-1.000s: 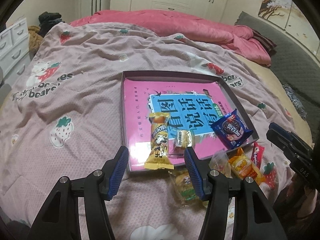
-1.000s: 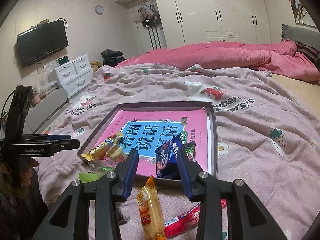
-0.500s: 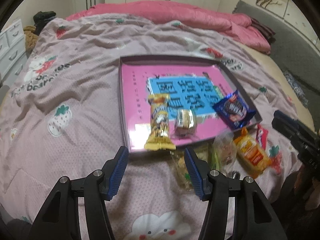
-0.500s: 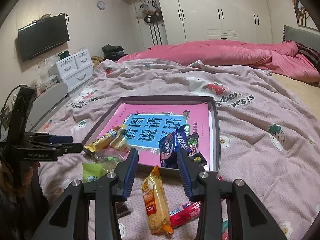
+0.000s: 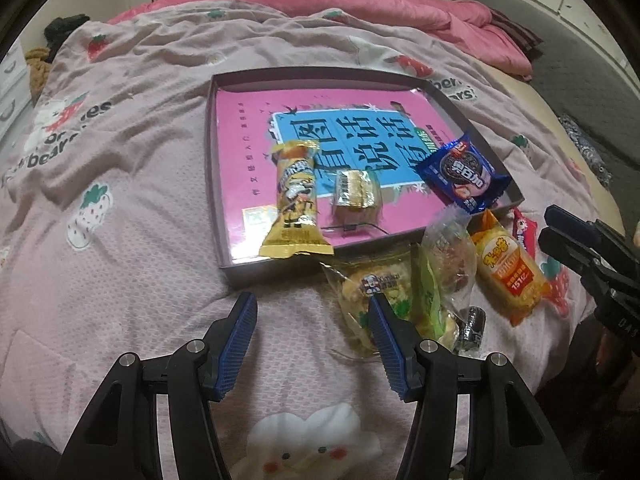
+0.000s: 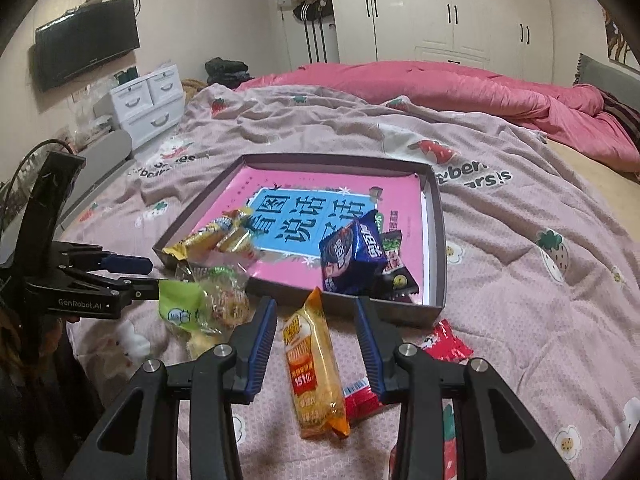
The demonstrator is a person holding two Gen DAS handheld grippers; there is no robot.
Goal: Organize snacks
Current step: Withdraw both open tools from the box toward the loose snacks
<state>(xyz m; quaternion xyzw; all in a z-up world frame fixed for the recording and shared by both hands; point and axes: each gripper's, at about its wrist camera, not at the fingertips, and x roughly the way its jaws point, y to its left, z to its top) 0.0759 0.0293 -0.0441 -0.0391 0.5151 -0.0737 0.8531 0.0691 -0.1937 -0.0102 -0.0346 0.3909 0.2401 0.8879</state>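
A shallow box with a pink book inside lies on the bed. In it are a yellow snack bar, a small gold-wrapped cake and a blue cookie pack. On the blanket in front lie a clear bag of yellow cakes, a clear and green bag, an orange pack and a red pack. My left gripper is open, just left of the clear cake bag. My right gripper is open around the orange pack.
A small dark wrapped candy lies beside the bags. A dark packet sits in the box's near right corner. A pink duvet is bunched at the back. White drawers stand left of the bed.
Both grippers have pulled back and lowered toward the loose snacks in front of the box. The orange pack now lies between my right gripper's fingers.
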